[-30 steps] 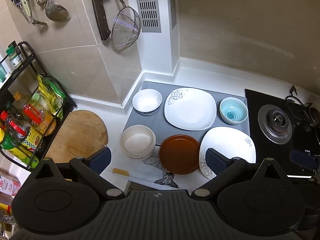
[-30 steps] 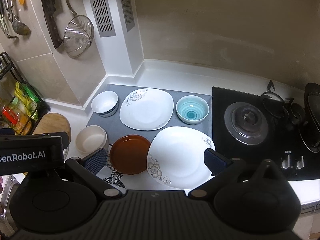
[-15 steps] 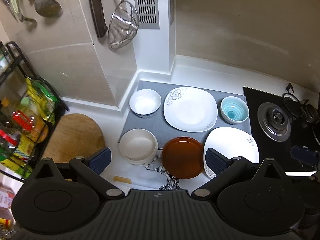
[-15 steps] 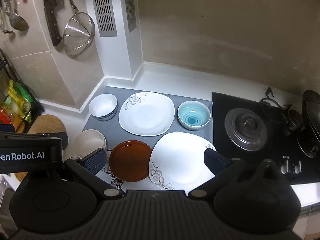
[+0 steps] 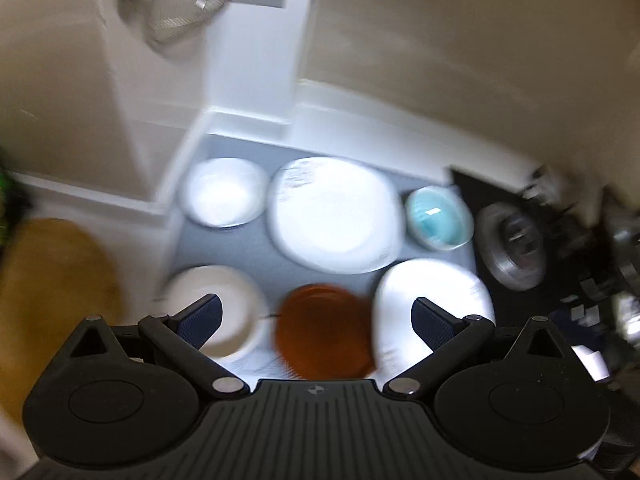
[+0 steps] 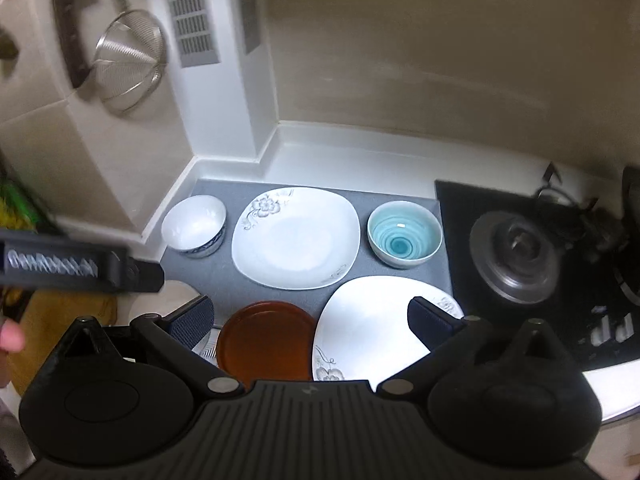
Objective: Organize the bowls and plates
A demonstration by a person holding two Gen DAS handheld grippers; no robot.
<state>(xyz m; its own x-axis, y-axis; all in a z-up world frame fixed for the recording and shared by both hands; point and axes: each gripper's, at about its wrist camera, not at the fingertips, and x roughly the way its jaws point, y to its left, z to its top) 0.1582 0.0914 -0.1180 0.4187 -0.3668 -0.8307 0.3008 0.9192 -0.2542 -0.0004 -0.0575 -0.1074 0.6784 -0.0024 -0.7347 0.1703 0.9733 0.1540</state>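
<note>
3 plates (image 6: 296, 238), 3 bowls (image 6: 404, 239)

On my mat (image 6: 208, 276), a small bowl (image 6: 195, 226), plate (image 6: 296, 237) and second bowl (image 6: 404, 239) line the back; two plates (image 6: 266, 340) sit nearer, stove (image 6: 516, 256) right.

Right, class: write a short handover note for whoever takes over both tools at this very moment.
Left tool: open, empty, hovering above the near row; its view is blurred.
Right tool: open, empty, above the brown plate and near white plate.
On the grey mat: white bowl, far white plate, teal bowl. Cream bowl sits near left.
Done: nothing stacked.
Left: group the plates, group the bowls.
</note>
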